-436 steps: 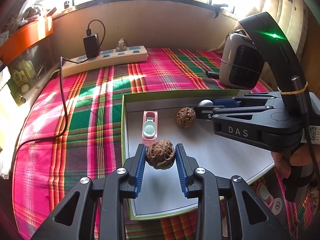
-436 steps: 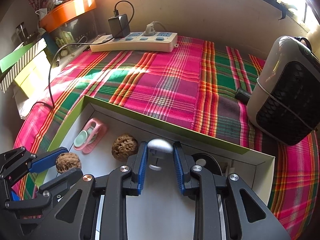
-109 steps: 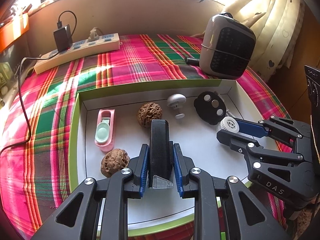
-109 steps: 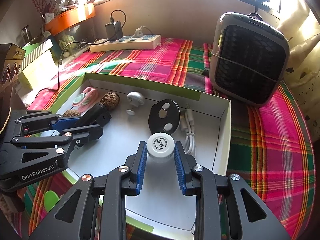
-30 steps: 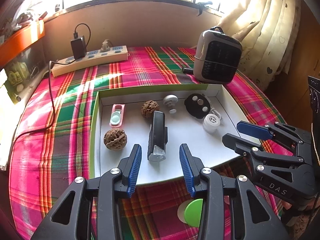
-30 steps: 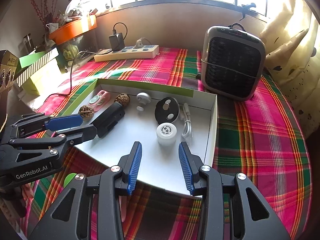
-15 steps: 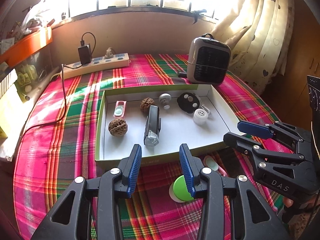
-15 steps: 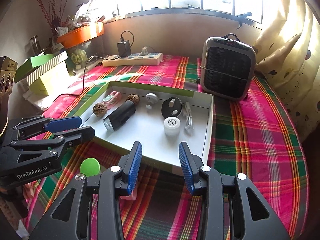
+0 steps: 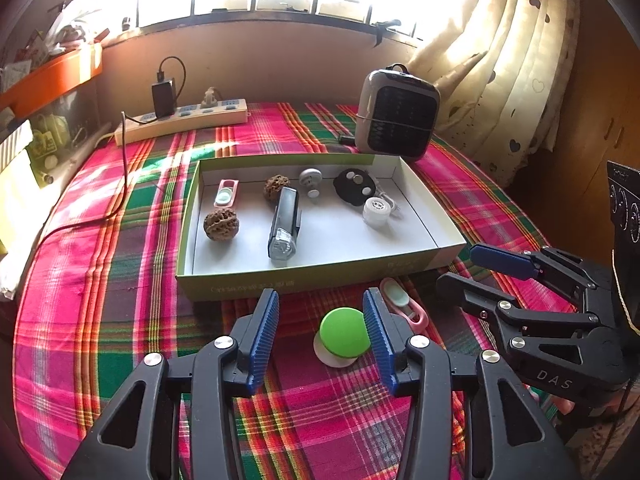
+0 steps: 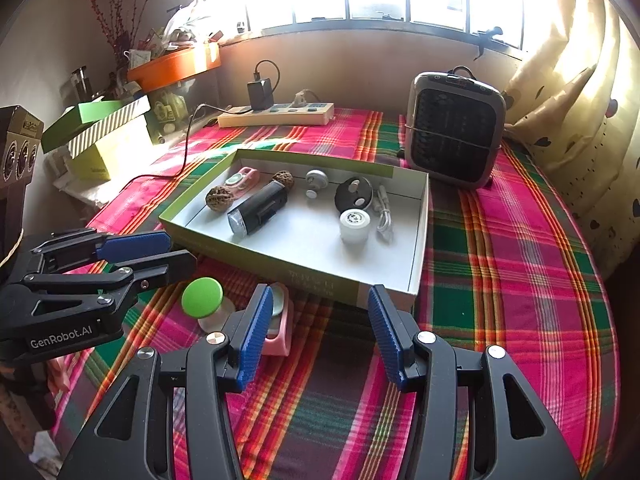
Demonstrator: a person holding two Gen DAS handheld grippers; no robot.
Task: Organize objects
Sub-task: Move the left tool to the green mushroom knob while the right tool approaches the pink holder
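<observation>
Sorted items in a shallow box, two more lying in front of it

The green-sided, white-lined box (image 9: 312, 280) lies open on the plaid tabletop and holds two wrinkled walnuts, one near its left front (image 9: 221, 224) and one farther back (image 9: 277, 187), a pink clip with a pale green centre (image 9: 226, 193), a black flashlight (image 9: 284, 222) lying lengthwise with its lens toward the front wall, a small grey knob (image 9: 310, 179), a black disc with three silver dots (image 9: 354, 187), a white round cap (image 9: 375, 212) and a coiled white cable (image 10: 383, 213). Outside, just before the front wall, a green-topped round piece on a white base (image 9: 344, 336) lies beside a second pink clip (image 9: 403, 304).
</observation>
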